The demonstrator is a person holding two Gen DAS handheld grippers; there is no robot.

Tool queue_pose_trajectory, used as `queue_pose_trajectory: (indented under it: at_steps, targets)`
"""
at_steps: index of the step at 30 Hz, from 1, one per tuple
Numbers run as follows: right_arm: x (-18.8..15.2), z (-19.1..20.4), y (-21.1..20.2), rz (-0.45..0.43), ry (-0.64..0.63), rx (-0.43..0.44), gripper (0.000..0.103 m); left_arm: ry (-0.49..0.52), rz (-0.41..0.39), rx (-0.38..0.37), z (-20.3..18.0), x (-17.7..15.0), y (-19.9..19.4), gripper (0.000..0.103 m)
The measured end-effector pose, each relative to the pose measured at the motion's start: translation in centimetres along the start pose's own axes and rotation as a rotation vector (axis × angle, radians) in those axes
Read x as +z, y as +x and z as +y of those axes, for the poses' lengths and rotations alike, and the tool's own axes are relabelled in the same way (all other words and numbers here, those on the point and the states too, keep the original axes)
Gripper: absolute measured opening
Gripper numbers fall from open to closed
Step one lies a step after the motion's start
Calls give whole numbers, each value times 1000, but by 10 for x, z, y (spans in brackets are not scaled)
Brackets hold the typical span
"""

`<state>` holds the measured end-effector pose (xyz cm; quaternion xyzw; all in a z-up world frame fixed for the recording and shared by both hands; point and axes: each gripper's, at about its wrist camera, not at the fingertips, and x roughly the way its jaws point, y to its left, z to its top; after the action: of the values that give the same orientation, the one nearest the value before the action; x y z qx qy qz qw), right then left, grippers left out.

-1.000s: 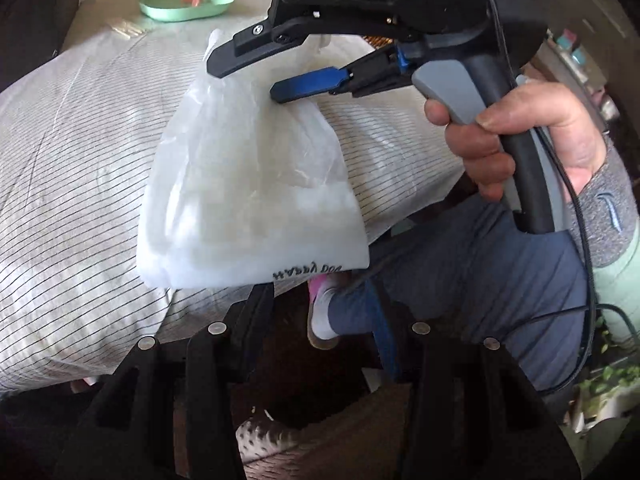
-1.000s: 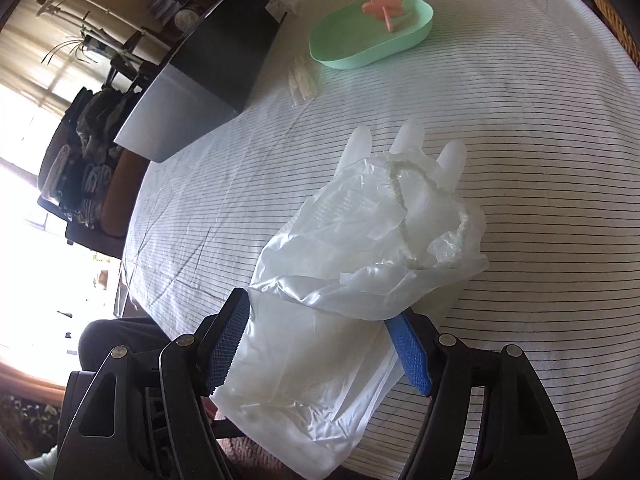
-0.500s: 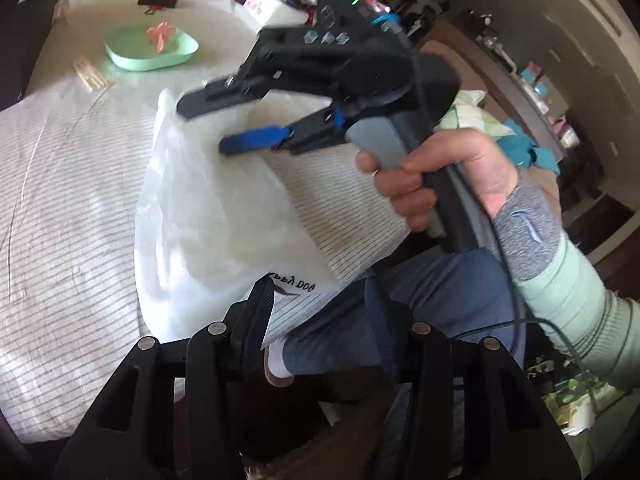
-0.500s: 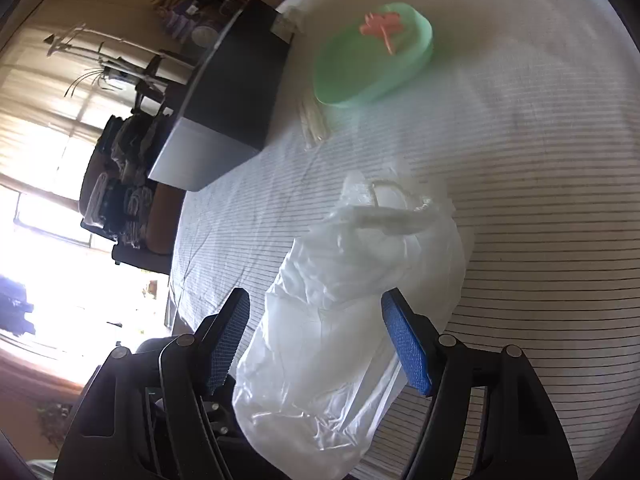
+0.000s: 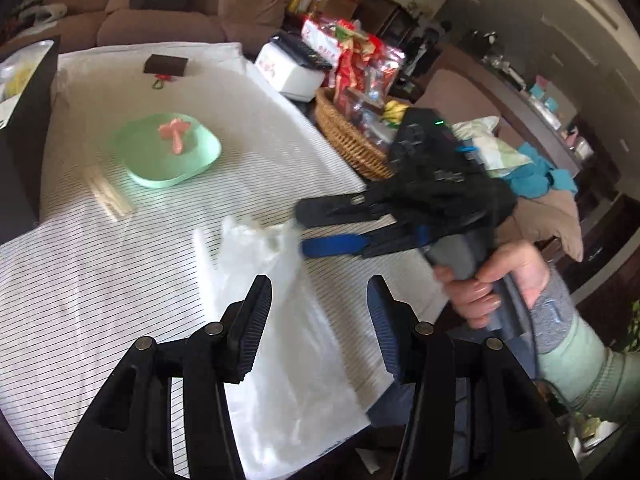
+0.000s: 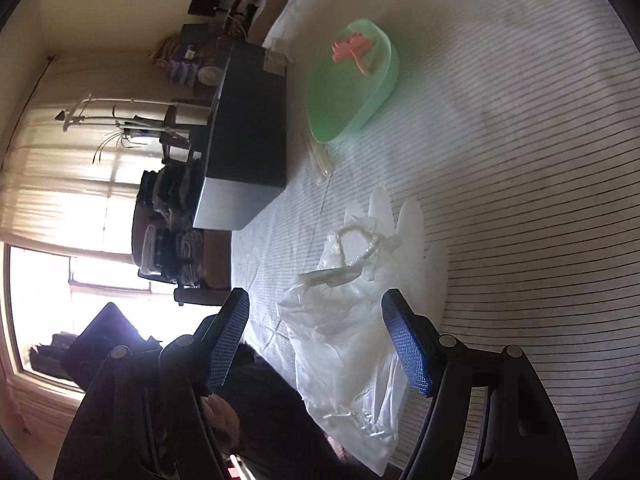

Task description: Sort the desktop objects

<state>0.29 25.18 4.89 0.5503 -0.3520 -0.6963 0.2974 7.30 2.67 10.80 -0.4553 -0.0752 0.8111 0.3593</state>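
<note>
The translucent white plastic bag (image 5: 288, 344) lies on the near edge of the white tablecloth with thin dark stripes (image 5: 120, 280), its lower end hanging past the edge. A clear disposable glove (image 6: 380, 216) lies spread under its upper end, with a crumpled clear piece with an elastic rim (image 6: 356, 248) on top.

Change noted: compared with a second ago, both grippers are farther from the bag and higher, so that more of the room beyond the table now shows. In the earliest left wrist view the right gripper reached over the bag's upper part; it now sits off the bag's right side.

The left gripper (image 5: 320, 320) has just been opening; its jaws stand moderately apart, with the bag seen between the fingers but no pad pressing on it. The right gripper (image 6: 316, 340) stands wide, unchanged, holding nothing; the bag lies beyond and between its fingers, untouched.

Other items: a mint-green shallow plastic dish (image 5: 168, 156) holding a pink clip-like piece (image 5: 176, 136) stands well apart up the table. A bundle of pale sticks (image 5: 108, 196) lies near it.

Judgement: the bag is released, and both grippers are free for the next item.
</note>
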Motion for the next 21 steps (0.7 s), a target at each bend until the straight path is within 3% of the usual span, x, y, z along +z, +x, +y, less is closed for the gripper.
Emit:
queue_pose_trajectory:
  at_steps: [3,6,9,12,15,18,21]
  targets:
    - [-8,-8,-12,-47,-25,-146,76,-16,84,98,21,-21,15,49]
    - [-17,-16,4,-5,-50,-194,76,17,138,182,24,-37,31,49]
    - [-19,-6,27,25,-132,-250,76,-5,218,204,26,-44,53,50]
    - [-21,4,48,39,-204,-291,73,-22,211,197,22,-47,61,48]
    - [-27,8,62,49,-219,-270,50,-27,197,217,18,-47,64,46]
    - [-31,10,65,33,-239,-274,28,-68,177,202,25,-45,65,25]
    - [-33,17,56,1,-246,-254,19,-110,144,179,27,-42,58,15]
